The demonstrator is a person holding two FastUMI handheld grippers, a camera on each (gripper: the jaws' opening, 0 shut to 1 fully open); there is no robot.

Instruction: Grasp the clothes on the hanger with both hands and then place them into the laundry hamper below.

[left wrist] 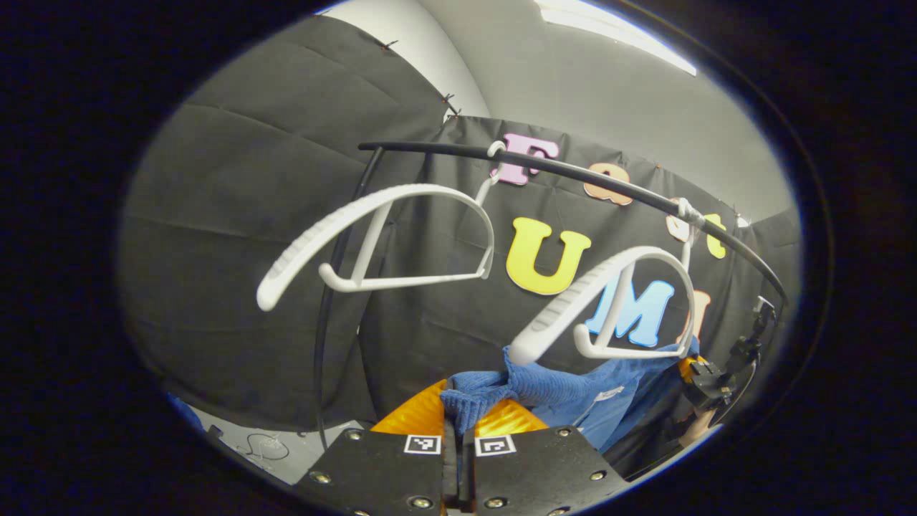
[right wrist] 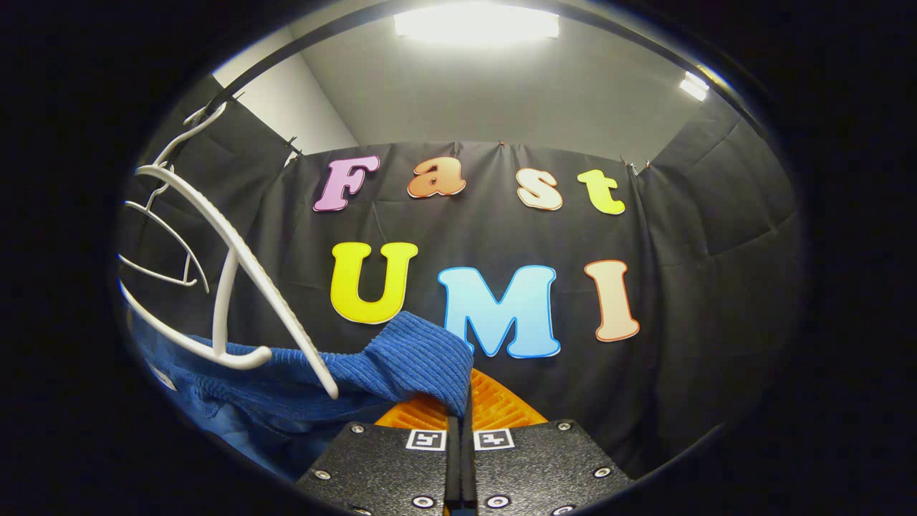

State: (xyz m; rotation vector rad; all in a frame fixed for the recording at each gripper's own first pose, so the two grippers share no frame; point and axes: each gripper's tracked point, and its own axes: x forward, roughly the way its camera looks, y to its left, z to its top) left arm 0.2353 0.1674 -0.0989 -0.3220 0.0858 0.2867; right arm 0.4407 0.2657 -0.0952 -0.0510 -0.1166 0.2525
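A blue knitted garment (left wrist: 573, 394) hangs stretched between my two grippers, below a bare white hanger (left wrist: 609, 301). My left gripper (left wrist: 458, 419) is shut on one bunched end of it. In the right gripper view the same blue garment (right wrist: 401, 369) runs off to the left, and my right gripper (right wrist: 458, 405) is shut on its ribbed corner. The white hanger (right wrist: 236, 279) hangs at the left, with the cloth passing just under and behind it. At the far right of the left gripper view I see the other gripper (left wrist: 709, 383) holding the cloth's far end.
A black curved rail (left wrist: 573, 175) carries two white hangers; the nearer, empty hanger (left wrist: 372, 240) hangs to the left. The rail's upright (left wrist: 326, 344) drops to a grey floor (left wrist: 286, 451). Black cloth walls close in behind. Another thin hanger (right wrist: 161, 244) shows at the far left.
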